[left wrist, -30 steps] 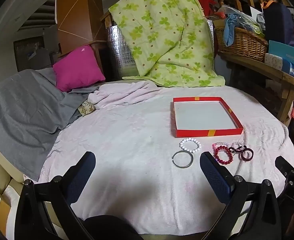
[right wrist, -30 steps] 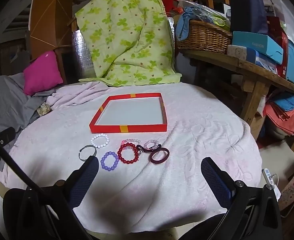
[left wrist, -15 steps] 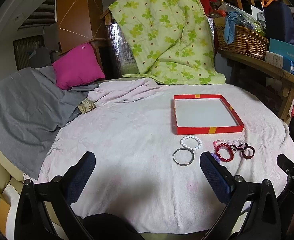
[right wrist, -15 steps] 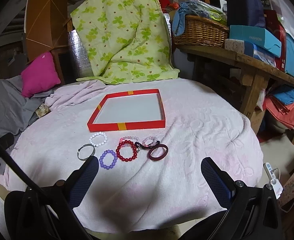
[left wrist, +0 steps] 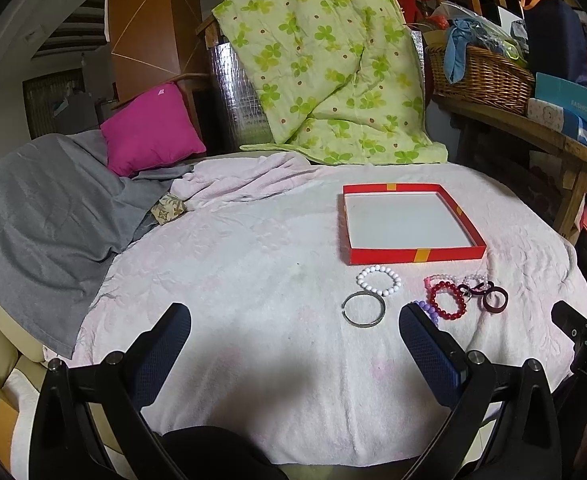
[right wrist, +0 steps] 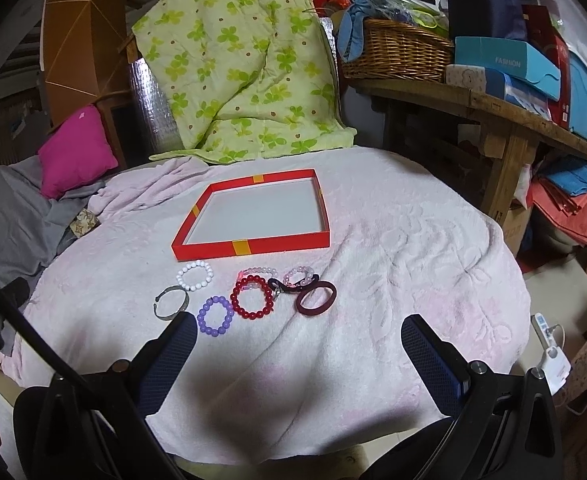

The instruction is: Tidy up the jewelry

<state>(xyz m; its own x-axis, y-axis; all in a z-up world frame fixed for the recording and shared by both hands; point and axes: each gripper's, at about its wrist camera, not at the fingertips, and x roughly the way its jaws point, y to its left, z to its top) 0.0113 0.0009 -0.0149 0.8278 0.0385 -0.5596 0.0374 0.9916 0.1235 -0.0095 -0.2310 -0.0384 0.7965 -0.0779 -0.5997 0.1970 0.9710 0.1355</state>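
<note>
Your left tool hangs over the pink-covered tabletop with its fingers spread wide and nothing between them. Your right tool is just as wide and just as empty.

From the right tool, the jewelry lies in a loose cluster at about 11 to 12 o'clock. The purple bead bracelet is nearest, just beyond that tool's left fingertip. The silver bangle sits at its 10 o'clock, with the white bead bracelet a little farther on. The red bead bracelet lies touching the purple one at its 2 o'clock. The dark maroon band lies at 3 o'clock from the red one, and two pale pink bead bracelets with a dark clasp piece sit just behind them; how these overlap you cannot tell.

Beyond the cluster, at 12 o'clock, the shallow red box stands with a bare white floor.

Farther still, a green floral quilt hangs behind the tabletop, a magenta cushion sits at 10 o'clock, and a wicker basket rests on a wooden bench at 1 o'clock.
</note>
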